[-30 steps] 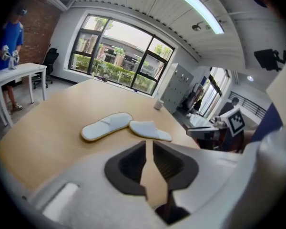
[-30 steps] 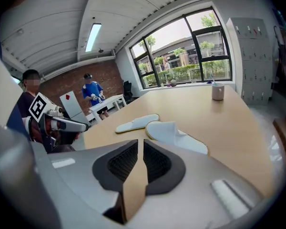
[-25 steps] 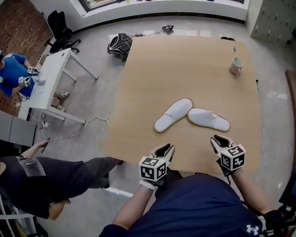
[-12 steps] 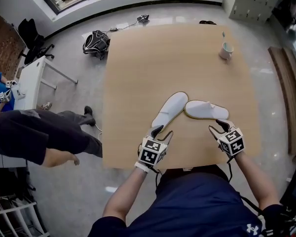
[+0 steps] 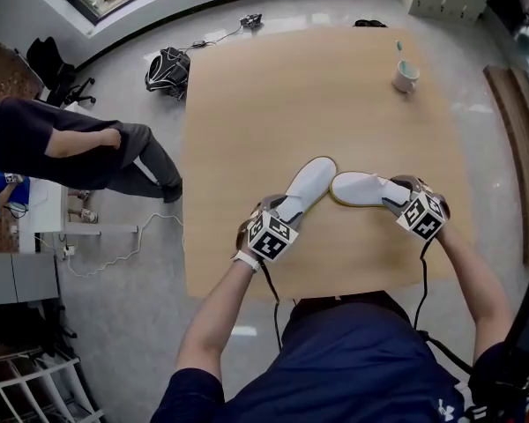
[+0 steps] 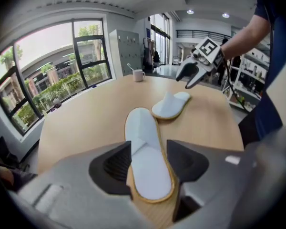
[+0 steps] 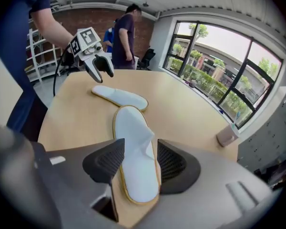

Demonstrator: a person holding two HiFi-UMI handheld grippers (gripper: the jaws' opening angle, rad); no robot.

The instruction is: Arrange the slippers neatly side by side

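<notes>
Two white slippers lie flat on the wood tabletop (image 5: 273, 104), near the front edge & approx. centred. They make a shallow V: far ends just beside each other (touching or not, can't tell), near ends splayed well apart. L slipper (image 5: 309, 186) runs diagonally away from the person, R slipper (image 5: 357, 188) lies almost crosswise. L tool (image 5: 278, 211) is down at the near end of the L slipper. The left gripper view shows its jaws spread & opening, one each side of that end, the slipper between them, pads not squeezing it. R tool (image 5: 397, 197) is the same at the outer end of the R slipper: jaws apart & opening, the slipper between them w/ its raised upper close to one pad, no pinch seen. Both slippers rest on the wood, neither lifted. A mug (image 5: 406, 76) w/ sth sticking out of it stands at the far R corner, well apart from the slippers. Off the tabletop, L side, a person in dark clothes (image 5: 62, 144) stands on the floor. A black backpack (image 5: 165, 67) lies by the far L corner.
</notes>
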